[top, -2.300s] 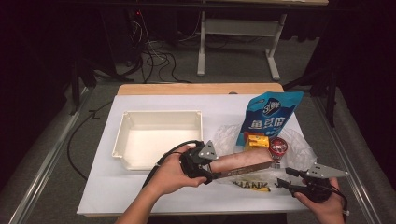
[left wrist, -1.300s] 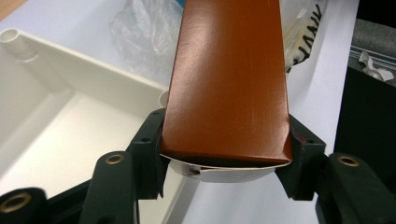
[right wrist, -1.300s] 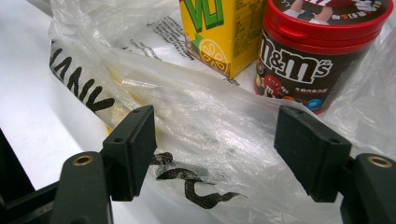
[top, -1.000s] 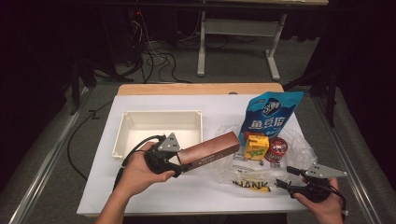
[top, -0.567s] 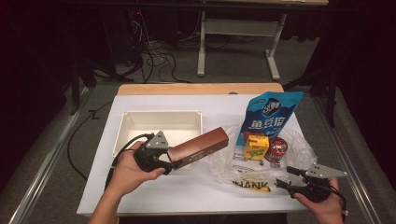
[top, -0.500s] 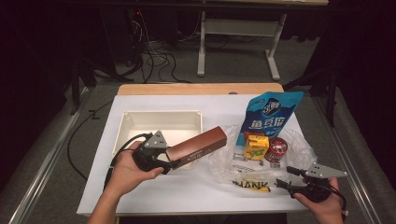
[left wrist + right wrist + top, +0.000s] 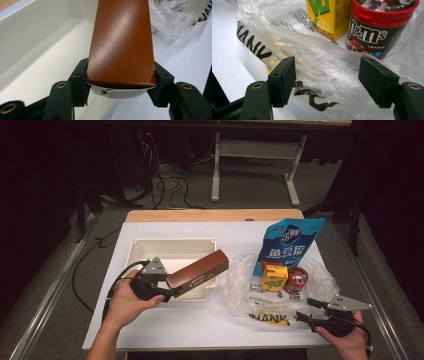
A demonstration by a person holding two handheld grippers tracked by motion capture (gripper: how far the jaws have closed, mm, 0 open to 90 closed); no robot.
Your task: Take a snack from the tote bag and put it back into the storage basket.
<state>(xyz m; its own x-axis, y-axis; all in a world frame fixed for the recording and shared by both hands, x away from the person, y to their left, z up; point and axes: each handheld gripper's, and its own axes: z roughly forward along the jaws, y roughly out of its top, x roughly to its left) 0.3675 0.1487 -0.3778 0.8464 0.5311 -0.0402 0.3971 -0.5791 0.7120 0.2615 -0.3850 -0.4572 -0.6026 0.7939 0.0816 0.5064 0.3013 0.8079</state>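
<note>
The table (image 7: 165, 330) had a white top, and everything sat on it. The white tray (image 7: 145, 251) lay near the table's left edge, about halfway back. A big blue bag (image 7: 289, 247) stood toward the back right corner. A crinkly clear plastic bag (image 7: 245, 290) was spread out near the front right corner. A yellow juice box (image 7: 274, 276) and a red candy tub (image 7: 296, 280) stood side by side on it.

The long brown box (image 7: 197, 272) was up in the air, slanting over the tray's front right corner. The left gripper (image 7: 121, 87) held it tight by its near end, one jaw pressing each side.

The right gripper (image 7: 327, 78) sat low by the table's front right corner. Its jaws stood wide apart over the plastic bag and squeezed nothing.
</note>
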